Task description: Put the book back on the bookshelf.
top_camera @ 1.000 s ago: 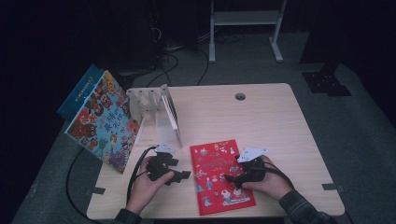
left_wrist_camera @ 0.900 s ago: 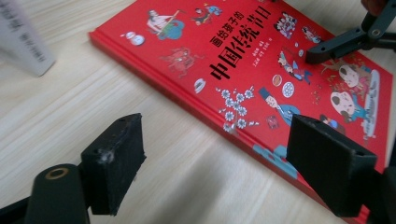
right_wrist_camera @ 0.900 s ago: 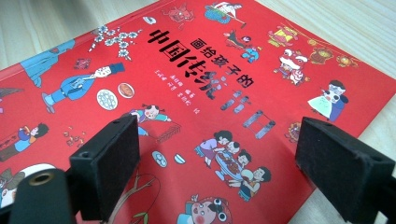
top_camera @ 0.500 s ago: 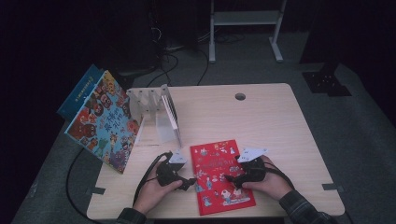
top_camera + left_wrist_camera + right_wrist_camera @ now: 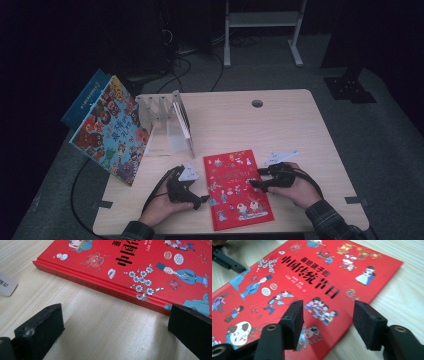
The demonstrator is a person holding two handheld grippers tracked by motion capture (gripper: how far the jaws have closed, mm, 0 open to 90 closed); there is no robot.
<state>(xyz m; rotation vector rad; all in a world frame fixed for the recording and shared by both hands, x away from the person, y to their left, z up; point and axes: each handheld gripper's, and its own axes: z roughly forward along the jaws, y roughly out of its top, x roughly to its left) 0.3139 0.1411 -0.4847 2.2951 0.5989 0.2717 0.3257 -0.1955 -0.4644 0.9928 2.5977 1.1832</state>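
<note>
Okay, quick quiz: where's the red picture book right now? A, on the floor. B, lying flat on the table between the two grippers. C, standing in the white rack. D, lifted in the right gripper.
B: the red book lies flat on the table, with the left gripper at its spine edge and the right gripper at its opposite edge, both open.

Book (image 5: 235,189): I see a bright red cover, black characters, small cartoon figures in blue, white and yellow, a sprig of white blossom.
Big book (image 5: 109,131): I read a pale blue cover crowded with red, orange and dark figures.
Rack (image 5: 162,116): off-white.
Desk (image 5: 280,130): pale wood grain.
Left gripper (image 5: 112,327): I see matte black jaws.
Right gripper (image 5: 327,322): black too.
Sleeve (image 5: 332,225): dark plaid.
Floor (image 5: 395,140): grey.
</note>
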